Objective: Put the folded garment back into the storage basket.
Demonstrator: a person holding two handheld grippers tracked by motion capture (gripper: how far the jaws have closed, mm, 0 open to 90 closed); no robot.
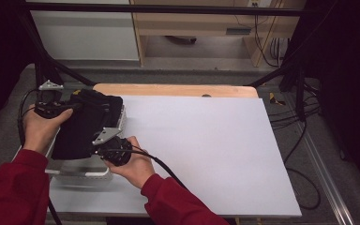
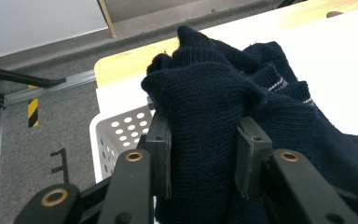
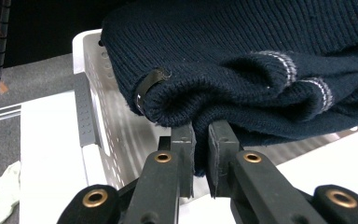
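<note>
1. A white perforated basket (image 1: 115,123) is sitting at the left edge of the tabletop (image 1: 201,150), partly over a white sheet that covers most of the wooden top; a bare strip of wood is showing along the far edge.
2. A dark navy knitted sweater (image 1: 86,124) is lying bunched in and over the basket, hiding most of its rim; pale stripes are showing on a cuff in the right gripper view.
3. The left gripper (image 2: 204,154) is clamping a thick fold of the sweater between its jaws, at the basket's far left side.
4. The right gripper (image 3: 201,154) is pinching a thin edge of the sweater, jaws nearly together, at the basket's near right side.
5. Both hands, in red sleeves, are coming in from the near edge, the left hand (image 1: 40,129) and the right hand (image 1: 133,164) flanking the basket.
</note>
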